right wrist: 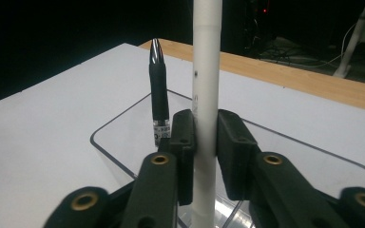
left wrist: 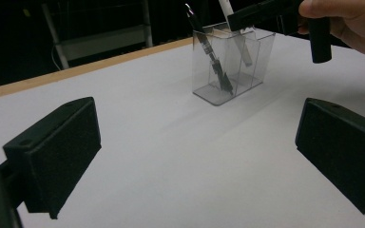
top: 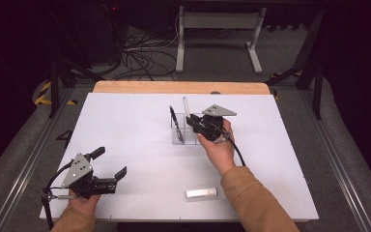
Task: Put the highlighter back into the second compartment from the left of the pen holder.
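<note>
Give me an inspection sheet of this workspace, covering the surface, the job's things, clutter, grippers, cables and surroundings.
Surface: white tabletop with a wooden far edge, bare over most of its area.
Job's things: clear plastic pen holder near the middle; black pen leaning inside it; white pen upright over the holder, clamped; white cap-like piece lying at the near edge.
Clutter: nothing seen.
Grippers: right gripper shut on the white pen above the holder; left gripper open, held low at the near left.
Cables: one black cable trailing from the right gripper; loose cables on the floor beyond.
Surroundings: dark room, white table frame behind.
</note>
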Tool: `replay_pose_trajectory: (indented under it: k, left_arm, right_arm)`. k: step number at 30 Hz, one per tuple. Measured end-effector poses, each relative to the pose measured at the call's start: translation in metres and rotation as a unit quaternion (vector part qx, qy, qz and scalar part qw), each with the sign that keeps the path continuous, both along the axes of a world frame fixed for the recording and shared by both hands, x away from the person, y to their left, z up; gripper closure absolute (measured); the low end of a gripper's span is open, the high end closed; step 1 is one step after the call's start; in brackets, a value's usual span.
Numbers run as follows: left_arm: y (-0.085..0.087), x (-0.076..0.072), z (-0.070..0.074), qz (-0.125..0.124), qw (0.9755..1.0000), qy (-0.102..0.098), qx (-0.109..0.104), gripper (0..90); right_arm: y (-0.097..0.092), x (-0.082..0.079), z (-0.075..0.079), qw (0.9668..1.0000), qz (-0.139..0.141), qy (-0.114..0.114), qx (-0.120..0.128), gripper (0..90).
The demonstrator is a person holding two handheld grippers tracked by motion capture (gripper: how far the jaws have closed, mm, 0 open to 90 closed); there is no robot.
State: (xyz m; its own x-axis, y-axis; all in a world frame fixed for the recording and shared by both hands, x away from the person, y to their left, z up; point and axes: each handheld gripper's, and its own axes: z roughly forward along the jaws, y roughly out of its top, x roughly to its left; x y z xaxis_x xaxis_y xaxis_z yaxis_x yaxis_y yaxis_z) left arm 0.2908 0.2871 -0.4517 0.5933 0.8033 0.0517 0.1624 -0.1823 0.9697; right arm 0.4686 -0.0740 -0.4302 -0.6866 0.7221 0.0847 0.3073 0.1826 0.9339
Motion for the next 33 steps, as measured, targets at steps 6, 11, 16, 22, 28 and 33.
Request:
replay_pose_trajectory:
  k: [6, 11, 16, 22, 28, 33]
  left_arm:
    - [0.0, 0.001, 0.0, 0.0, 1.0, 0.001, 0.0, 2.0]
    - [-0.001, 0.002, 0.0, -0.002, 1.0, 0.001, 0.004, 2.0]
    - [-0.003, 0.004, 0.0, -0.005, 1.0, 0.0, 0.005, 2.0]
    - [-0.006, 0.005, 0.0, -0.007, 1.0, 0.002, 0.001, 2.0]
    - [-0.006, 0.006, 0.0, -0.009, 1.0, 0.002, 0.003, 2.0]
    - [-0.01, 0.005, 0.001, -0.015, 0.9999, 0.005, 0.001, 1.9]
  right_arm:
    - [-0.006, -0.007, 0.011, 0.9992, -0.01, -0.038, -0.008, 55.2]
    - [-0.015, -0.017, 0.026, 0.9975, -0.003, -0.07, -0.006, 44.2]
    - [-0.025, -0.032, 0.04, 0.9958, 0.01, -0.09, -0.015, 37.1]
    - [-0.033, -0.046, 0.047, 0.9946, 0.034, -0.095, -0.024, 34.7]
    - [-0.037, -0.06, 0.051, 0.9936, 0.055, -0.095, -0.026, 34.7]
    - [-0.047, -0.071, 0.052, 0.9934, 0.057, -0.097, -0.022, 32.1]
